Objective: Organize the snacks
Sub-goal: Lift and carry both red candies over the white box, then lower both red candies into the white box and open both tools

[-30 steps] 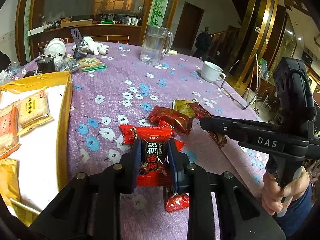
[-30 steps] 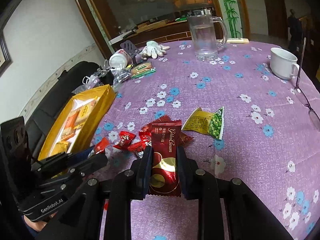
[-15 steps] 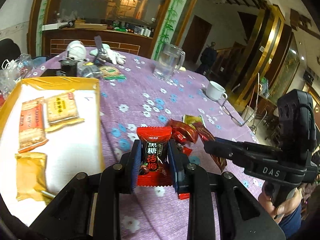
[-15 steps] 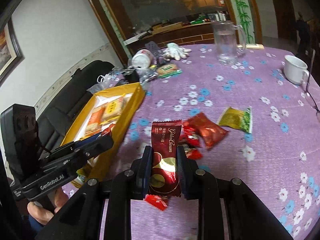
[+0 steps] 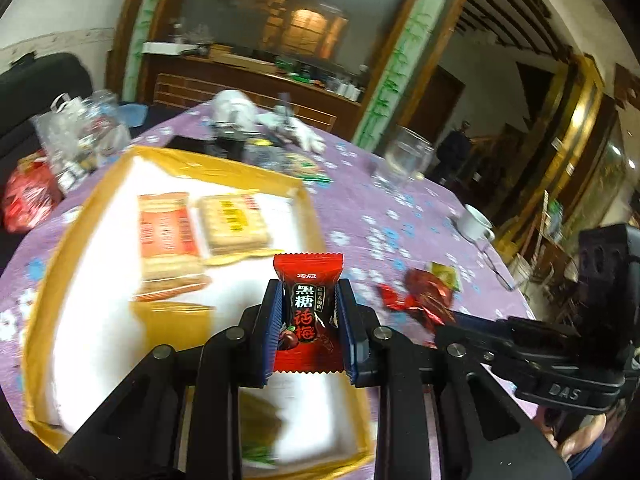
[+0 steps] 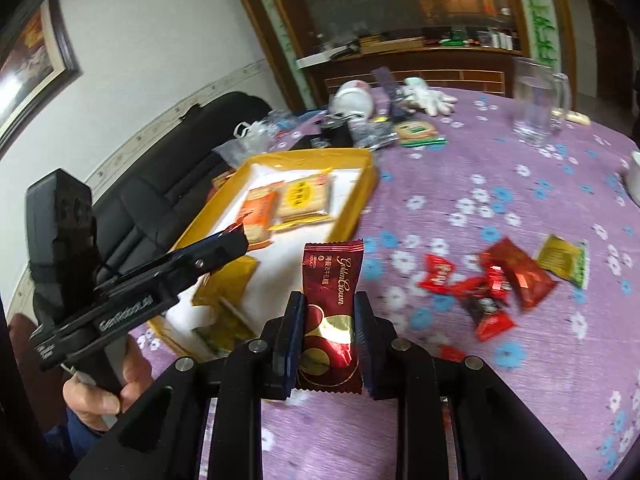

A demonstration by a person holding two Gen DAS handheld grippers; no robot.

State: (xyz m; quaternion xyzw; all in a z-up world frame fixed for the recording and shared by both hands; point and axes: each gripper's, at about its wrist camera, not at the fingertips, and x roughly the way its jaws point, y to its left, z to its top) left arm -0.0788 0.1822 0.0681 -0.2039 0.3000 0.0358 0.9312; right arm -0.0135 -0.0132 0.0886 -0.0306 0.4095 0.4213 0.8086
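Left wrist: red candy (image 5: 307,314) between claw (image 5: 308,332) fingers.

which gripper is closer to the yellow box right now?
Left. The left gripper, shut on a red candy, is over the yellow box. The right gripper, holding a maroon wafer, is beside the box, over the tablecloth.

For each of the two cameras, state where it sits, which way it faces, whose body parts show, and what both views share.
Left wrist: sits behind the left gripper, over the yellow tray; its fingers pinch a red candy; the right gripper enters at right.
Right wrist: sits behind the right gripper holding a maroon wafer pack, facing across the purple tablecloth; the left hand shows.
Shared: tray, glass mug, loose candies.
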